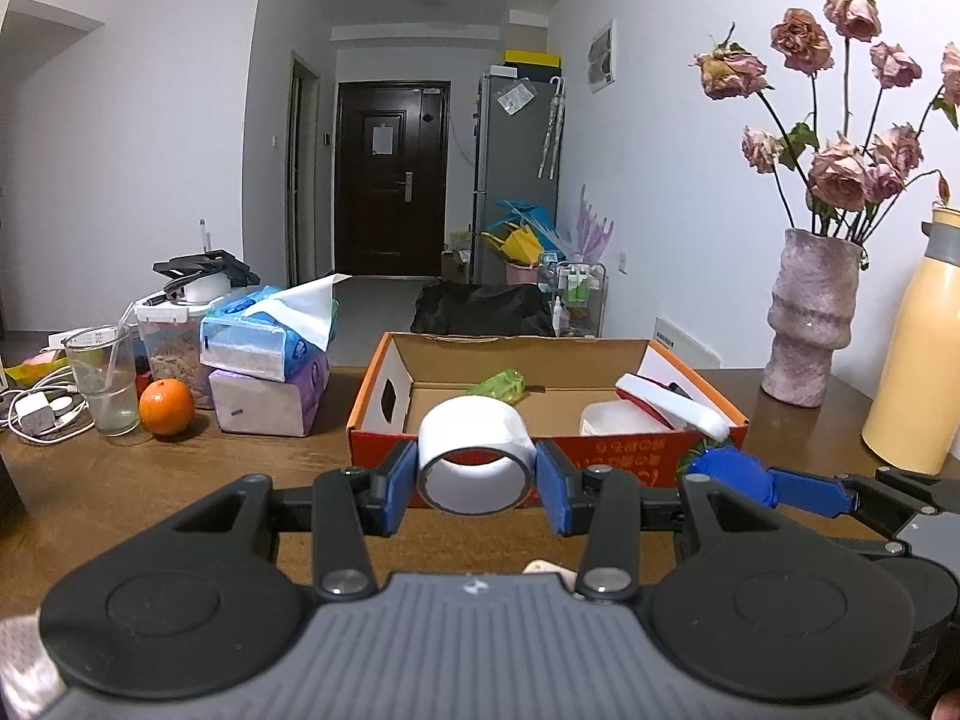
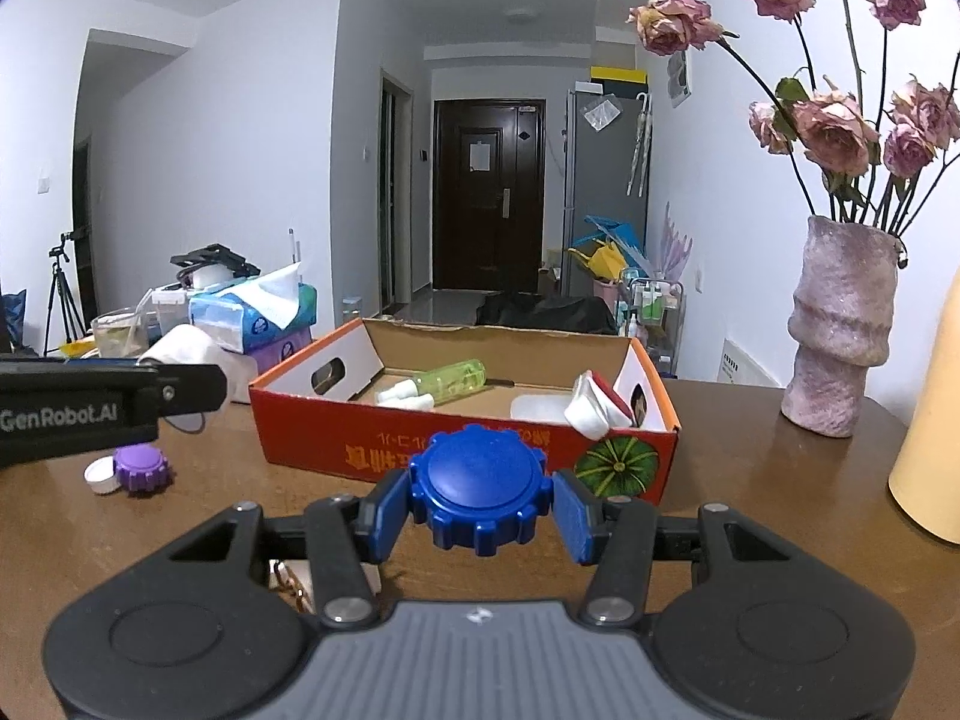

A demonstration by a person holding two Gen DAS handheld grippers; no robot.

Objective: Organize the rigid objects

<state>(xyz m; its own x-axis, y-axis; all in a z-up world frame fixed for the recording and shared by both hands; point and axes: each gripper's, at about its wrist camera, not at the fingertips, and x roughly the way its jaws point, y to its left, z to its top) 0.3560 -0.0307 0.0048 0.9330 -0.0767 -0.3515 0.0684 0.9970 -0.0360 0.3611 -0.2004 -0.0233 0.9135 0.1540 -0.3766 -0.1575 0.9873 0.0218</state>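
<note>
Between the blue pads of our left tongs (image 1: 477,483) sits a white tape roll (image 1: 474,456), clamped across its sides with its hollow facing the camera. Our right tongs (image 2: 480,507) are likewise clamped, on a blue ridged cap (image 2: 480,486) gripped at its rim. Both loads are off the tabletop (image 2: 750,480), just in front of the near wall of the orange cardboard box (image 2: 456,456).

We judge this to be the carry step: two rigid things in hand, the box as their likely destination. Already inside lie a green bottle (image 2: 453,381), a clear container (image 2: 537,408) and a white and red piece (image 2: 591,405) propped against the right end.

Next we need to lift both loads over the near wall, find bare floor in the middle of the box, and only then part the pads. Left on the tabletop beside the box are a purple cap (image 2: 143,467) and a small white lid (image 2: 102,475), touching or nearly so. The vase (image 2: 840,330) of dried flowers stands to the right, so the right hand should keep clear.
</note>
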